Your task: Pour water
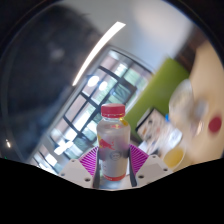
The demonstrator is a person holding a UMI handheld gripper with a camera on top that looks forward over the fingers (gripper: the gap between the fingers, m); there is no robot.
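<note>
**Holding the bottle up, ready to pour**

Gripping the water bottle (114, 143) tight, your gripper (114, 160) has its two pink pads (92, 158) pressed on both sides of it, closed just as far as the bottle lets them. The bottle stands straight up between the fingers with its red cap (114, 110) still on, so no water can spill. You seem to hold it high, above the table (200, 135) off to the side. A yellow cup (175, 157) and a white cup (185, 103) sit there, maybe waiting for water. The bottle's label has red marks, but you cannot read any words.
</note>
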